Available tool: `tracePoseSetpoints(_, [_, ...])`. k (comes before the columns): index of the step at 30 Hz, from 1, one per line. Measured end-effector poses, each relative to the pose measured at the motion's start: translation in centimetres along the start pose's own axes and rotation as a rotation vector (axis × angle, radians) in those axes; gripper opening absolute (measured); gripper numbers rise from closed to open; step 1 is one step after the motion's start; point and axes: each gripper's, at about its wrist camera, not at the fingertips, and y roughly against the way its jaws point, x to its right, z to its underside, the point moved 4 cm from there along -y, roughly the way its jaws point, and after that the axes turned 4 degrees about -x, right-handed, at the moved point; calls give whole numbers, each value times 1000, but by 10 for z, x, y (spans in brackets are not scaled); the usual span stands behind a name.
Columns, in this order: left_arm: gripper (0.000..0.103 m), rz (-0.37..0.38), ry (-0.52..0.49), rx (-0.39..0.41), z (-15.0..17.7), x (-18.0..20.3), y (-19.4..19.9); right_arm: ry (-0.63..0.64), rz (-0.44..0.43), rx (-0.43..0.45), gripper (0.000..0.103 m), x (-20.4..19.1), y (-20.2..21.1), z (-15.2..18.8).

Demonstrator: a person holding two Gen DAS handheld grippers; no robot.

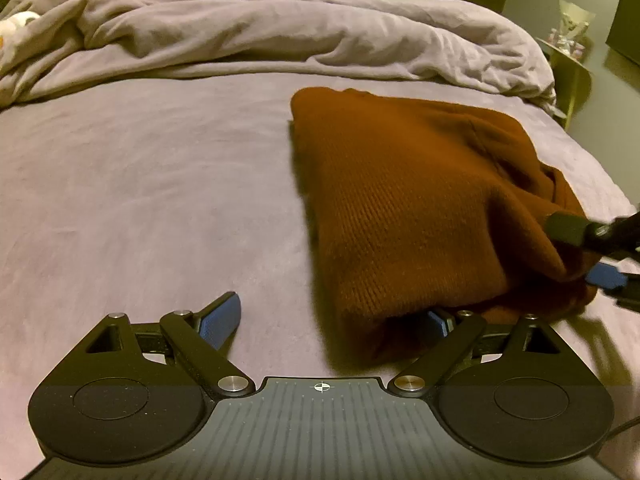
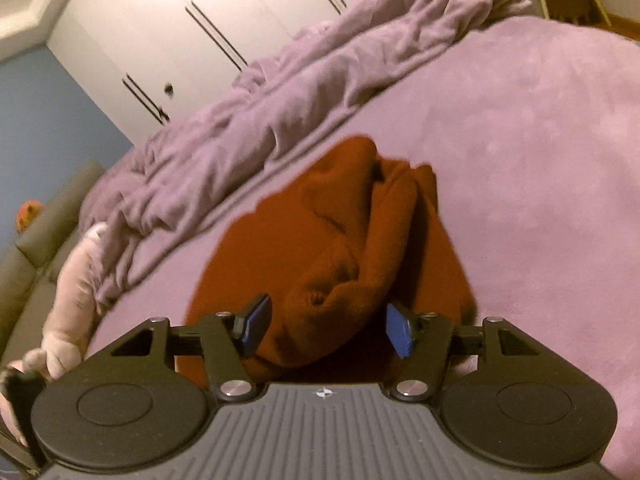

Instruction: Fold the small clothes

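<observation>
no writing showing anywhere. rust-brown sweater [image 1: 404, 208] lying folded on the bed [image 1: 140, 200], toward its right edge, below the bunched blanket [image 1: 240, 28]. left gripper [image 1: 332, 320] standing wide, its right finger hiding under the sweater's near corner. right gripper [image 2: 328, 330] sitting partly open, a sweater fold between its pads, untouched.

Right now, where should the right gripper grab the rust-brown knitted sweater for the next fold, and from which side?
Take the raised, bunched ridge of the rust-brown knitted sweater at its near end, coming in straight ahead and low. That hump stands proud of the purple bed sheet and already sits between the right gripper's open blue fingers. The flat panel offers no edge.
</observation>
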Motion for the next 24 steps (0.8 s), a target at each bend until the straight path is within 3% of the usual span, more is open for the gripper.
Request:
tracePoseSetpoints(1, [94,2,3,1,0,-1,0,-6,-6,-15,38,0,-5,0])
tracePoseSetpoints(2, [94,4,5,1,-1,-2,0,-5,-8,-20,29,1,-9,-1])
tracePoseSetpoints(5, [93,10,13,14,-3,-7,3,59,24,33,22,-6,-3,-7])
tracePoseSetpoints(8, [93,36,26,7,-5,-13,3,33,-26,109,22,-2,17,-13])
tracePoseSetpoints(10, [93,49,29,-1,-5,-15,2,22,16,68,22,10,9,-9])
tracePoseSetpoints(12, [93,55,11,-8,-3,-18,5,41,43,-29,22,23,-10,2])
tracePoseSetpoints(13, [93,57,1,-10,-1,-20,8,72,33,-15,24,24,-6,4])
tracePoseSetpoints(15, [93,69,-2,-20,2,-29,16,119,47,-14,33,19,6,0])
tracePoseSetpoints(16, [93,79,6,-28,3,-34,21,124,68,-1,46,18,15,-3])
tracePoseSetpoints(17, [93,85,9,-31,2,-37,27,134,93,18,50,17,23,-6])
tracePoseSetpoints(21, [93,55,-42,45,-15,-37,51,248,229,131,50,3,46,-29])
tracePoseSetpoints(24, [95,78,-26,96,-38,-31,53,293,225,133,47,-14,29,-47])
